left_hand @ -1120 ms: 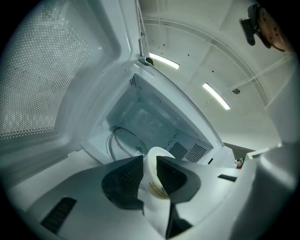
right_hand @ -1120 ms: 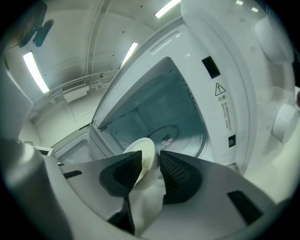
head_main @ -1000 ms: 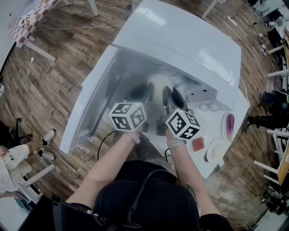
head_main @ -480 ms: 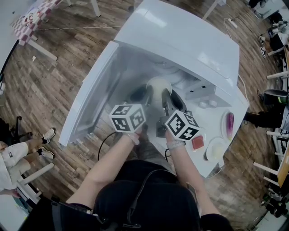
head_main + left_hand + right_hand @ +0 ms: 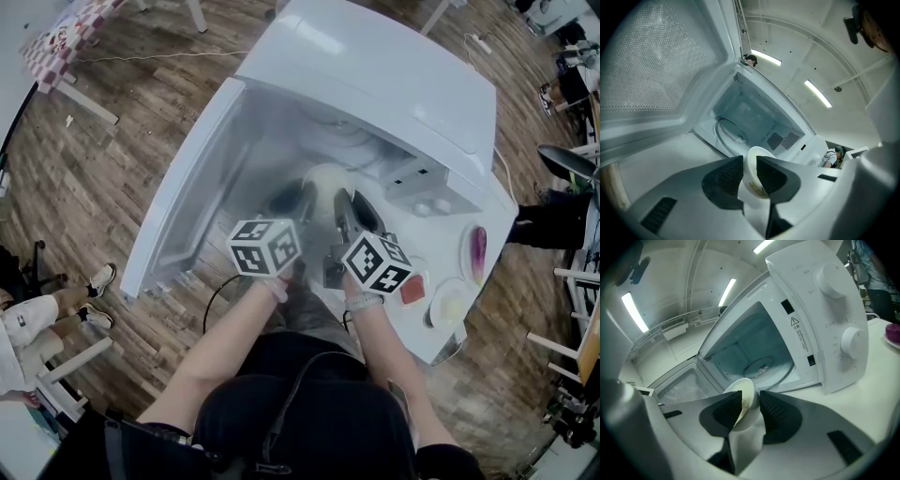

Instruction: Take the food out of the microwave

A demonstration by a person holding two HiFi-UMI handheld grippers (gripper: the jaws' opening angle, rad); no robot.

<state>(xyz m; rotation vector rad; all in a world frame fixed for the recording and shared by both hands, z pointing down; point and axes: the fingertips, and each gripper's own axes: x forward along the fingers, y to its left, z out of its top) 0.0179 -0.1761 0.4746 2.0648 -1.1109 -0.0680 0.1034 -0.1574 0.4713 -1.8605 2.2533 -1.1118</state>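
Head view overhead, steeply down; both gripper views close, facing shared microwave (image 5: 375, 75).

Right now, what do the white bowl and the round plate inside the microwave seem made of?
Bowl: probably glazed ceramic, maybe hard plastic; it looks opaque white and smooth, with a thick rim.
Round plate: likely clear glass; it is see-through, and light glints on its surface.
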